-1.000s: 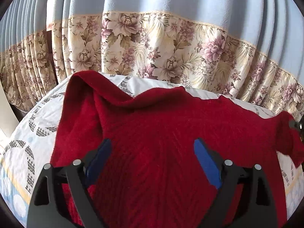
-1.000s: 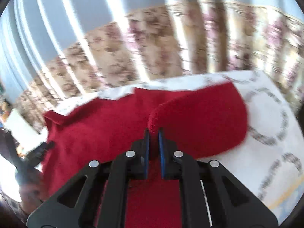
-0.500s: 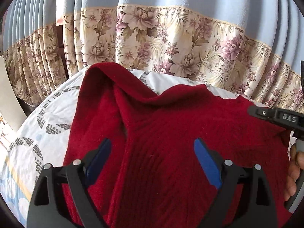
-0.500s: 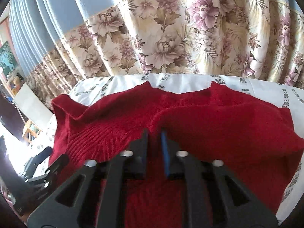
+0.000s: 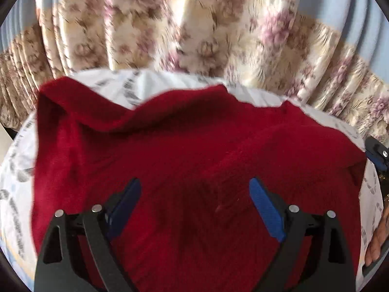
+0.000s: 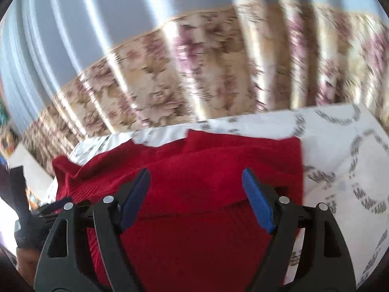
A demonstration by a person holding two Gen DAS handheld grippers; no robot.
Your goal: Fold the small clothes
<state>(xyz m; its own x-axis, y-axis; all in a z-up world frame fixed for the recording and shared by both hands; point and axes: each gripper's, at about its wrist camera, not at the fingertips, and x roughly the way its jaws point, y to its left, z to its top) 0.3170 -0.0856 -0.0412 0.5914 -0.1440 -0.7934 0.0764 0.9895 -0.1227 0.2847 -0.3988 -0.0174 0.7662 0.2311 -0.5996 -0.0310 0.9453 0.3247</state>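
Item one: your red knit sweater (image 5: 194,150), lying spread on the white bedsheet (image 5: 22,170) with grey dotted rings. From your left wrist view it fills the middle of the frame; one sleeve rises in a fold toward 10 o'clock, and the other side is doubled over the body toward 3 o'clock. From your right wrist view the same sweater (image 6: 206,194) shows a folded layer on top, its edge running across just ahead of the fingers, and bare sheet (image 6: 345,150) lies at 3 o'clock.

Item two: your left gripper (image 5: 194,194), jaws spread wide, blue pads (image 5: 265,206) well apart, nothing between them but the sweater below. Whether the pads touch the knit you cannot tell.

Item three: your right gripper (image 6: 195,185), likewise wide open, gripping nothing, poised over the folded layer. Contact with the cloth cannot be told through the blur.

Item four: pleated curtain (image 5: 194,36), pale blue above and a floral band below, hanging beyond the bed at 12 o'clock in both views.

Containers: not seen.
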